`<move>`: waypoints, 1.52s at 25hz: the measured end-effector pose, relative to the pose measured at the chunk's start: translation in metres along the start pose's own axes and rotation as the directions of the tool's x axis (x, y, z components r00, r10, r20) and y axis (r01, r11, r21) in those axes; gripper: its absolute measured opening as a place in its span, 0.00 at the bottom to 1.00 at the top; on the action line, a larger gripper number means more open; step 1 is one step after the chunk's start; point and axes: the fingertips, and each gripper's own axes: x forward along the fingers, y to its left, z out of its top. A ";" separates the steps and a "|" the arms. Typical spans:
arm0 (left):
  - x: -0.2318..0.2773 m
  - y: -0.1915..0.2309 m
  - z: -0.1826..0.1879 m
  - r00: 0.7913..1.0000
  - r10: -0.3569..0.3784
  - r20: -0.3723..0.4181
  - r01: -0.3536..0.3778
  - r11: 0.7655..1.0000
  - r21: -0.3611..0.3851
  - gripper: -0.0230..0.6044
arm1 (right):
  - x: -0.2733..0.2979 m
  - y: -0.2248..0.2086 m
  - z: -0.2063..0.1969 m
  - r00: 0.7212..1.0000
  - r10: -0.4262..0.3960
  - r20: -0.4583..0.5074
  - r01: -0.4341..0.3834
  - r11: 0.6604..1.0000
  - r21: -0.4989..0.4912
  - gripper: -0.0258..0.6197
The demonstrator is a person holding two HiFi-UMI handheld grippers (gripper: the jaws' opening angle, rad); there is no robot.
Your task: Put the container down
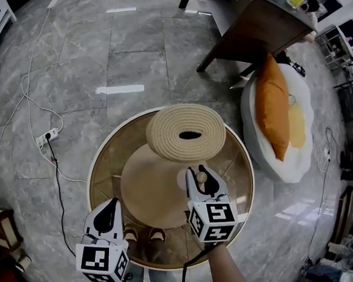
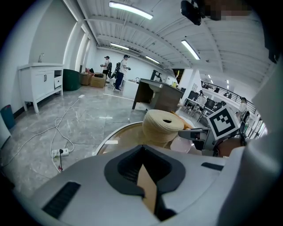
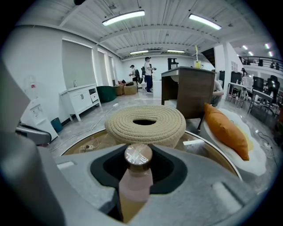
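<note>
Right gripper [image 1: 200, 175]: your fingers are closed tight on the container [image 3: 137, 171], held leaning over the round tabletop [image 1: 104, 172] | Left gripper [image 1: 113, 204]: fingers closed, nothing in them | Danger: if you let go while it leans, it may tip and roll; the rope basket [image 1: 186, 132] just ahead could get bumped.

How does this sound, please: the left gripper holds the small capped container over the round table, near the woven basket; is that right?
Not quite: the right gripper, not the left, holds the small capped container, as the right gripper view shows. It is over the round table, near the woven basket.
</note>
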 end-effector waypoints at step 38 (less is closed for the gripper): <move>0.010 -0.006 -0.003 1.000 0.000 -0.009 -0.001 1.000 -0.027 0.03 | 0.011 0.004 -0.012 1.000 0.001 -0.003 -0.001 1.000 -0.025 0.23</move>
